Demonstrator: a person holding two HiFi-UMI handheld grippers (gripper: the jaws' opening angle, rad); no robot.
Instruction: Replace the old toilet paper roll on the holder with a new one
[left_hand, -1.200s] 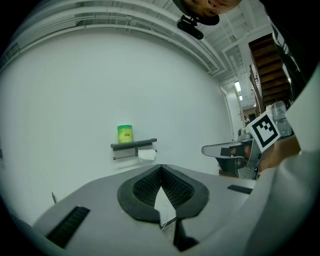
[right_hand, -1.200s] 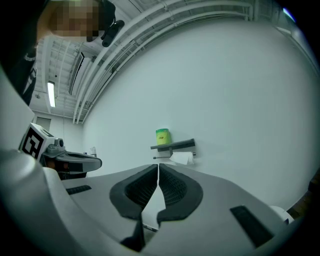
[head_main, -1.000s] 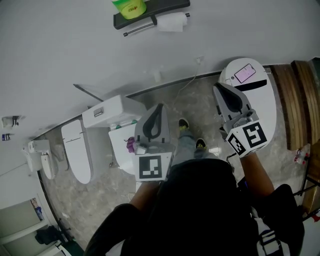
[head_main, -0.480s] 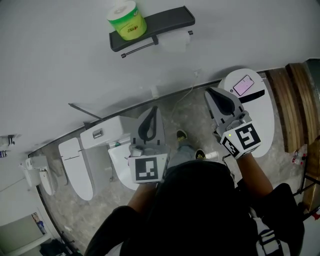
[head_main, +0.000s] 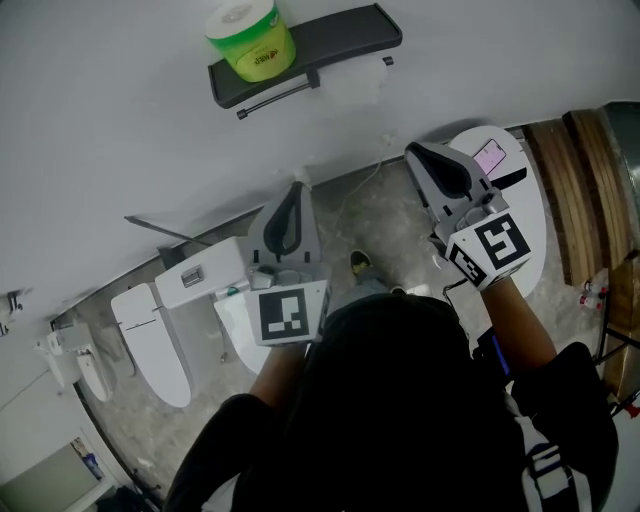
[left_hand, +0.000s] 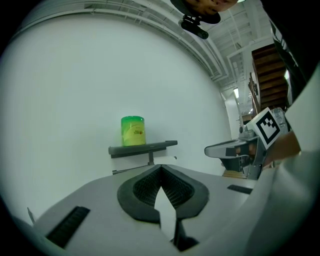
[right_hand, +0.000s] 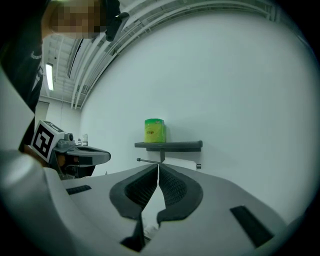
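A dark wall shelf (head_main: 310, 45) carries the new roll (head_main: 250, 38) in a green wrapper, standing upright at its left end. Under the shelf the old white roll (head_main: 355, 82) hangs on the holder's bar. My left gripper (head_main: 292, 190) is shut and empty, pointing at the wall below the shelf. My right gripper (head_main: 412, 150) is also shut and empty, to the right and just below the old roll. Both are well short of the shelf. From the right gripper view, the green roll (right_hand: 154, 130) sits above the white roll (right_hand: 182, 164), straight past the shut tips (right_hand: 158, 166).
A toilet (head_main: 150, 330) with its tank (head_main: 205, 272) stands on the floor at the lower left. A white oval unit (head_main: 520, 210) with a phone (head_main: 488, 156) on it sits under my right gripper. Wooden boards (head_main: 590, 190) lie at the right; a cable (head_main: 360, 190) trails along the wall.
Both grippers have moved forward toward the wall, still shut. The shelf and green roll now show more fully and nearer in the head view.
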